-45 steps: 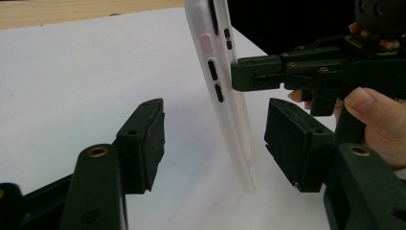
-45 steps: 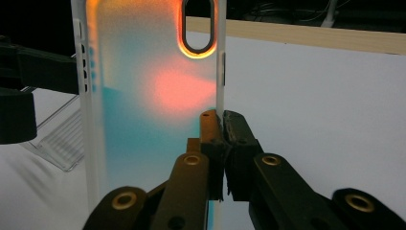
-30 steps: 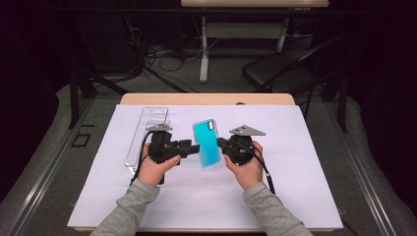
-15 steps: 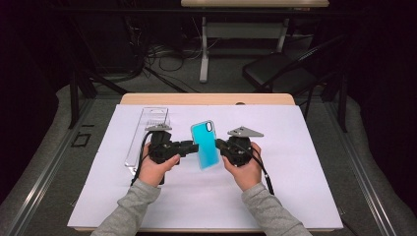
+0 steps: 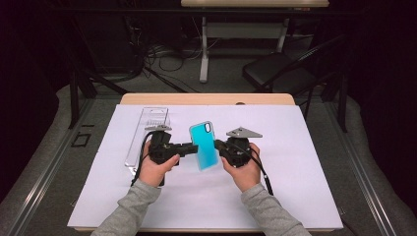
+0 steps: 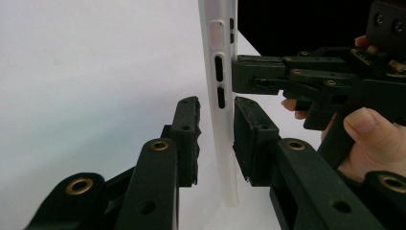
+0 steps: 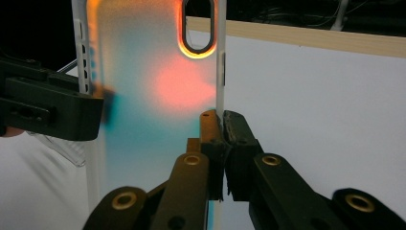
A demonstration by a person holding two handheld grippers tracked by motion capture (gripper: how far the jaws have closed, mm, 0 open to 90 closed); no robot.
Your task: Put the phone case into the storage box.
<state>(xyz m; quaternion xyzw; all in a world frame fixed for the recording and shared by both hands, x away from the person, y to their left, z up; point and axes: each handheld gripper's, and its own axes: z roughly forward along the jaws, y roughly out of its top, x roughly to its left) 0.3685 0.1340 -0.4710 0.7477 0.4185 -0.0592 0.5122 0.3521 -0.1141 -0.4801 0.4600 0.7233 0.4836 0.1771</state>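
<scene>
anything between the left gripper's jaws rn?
Yes: the phone case, edge-on between them in the left gripper view. One jaw touches it; a small gap shows at the other. The right gripper pinches its other edge.

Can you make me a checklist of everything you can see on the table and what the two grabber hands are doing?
Surface: white sheet covering a wooden table.
Job's things: teal phone case, held up off the sheet between both grippers; its back has a camera cut-out near the top.
Clutter: clear plastic packaging lying flat at the left side of the sheet.
Grippers: left gripper has its jaws either side of the case's edge with a small gap showing; right gripper is clamped on the opposite edge.
Cables: a black cable trails from the right gripper; more cables lie on the floor.
Surroundings: dark room, a black chair beyond the table.
</scene>
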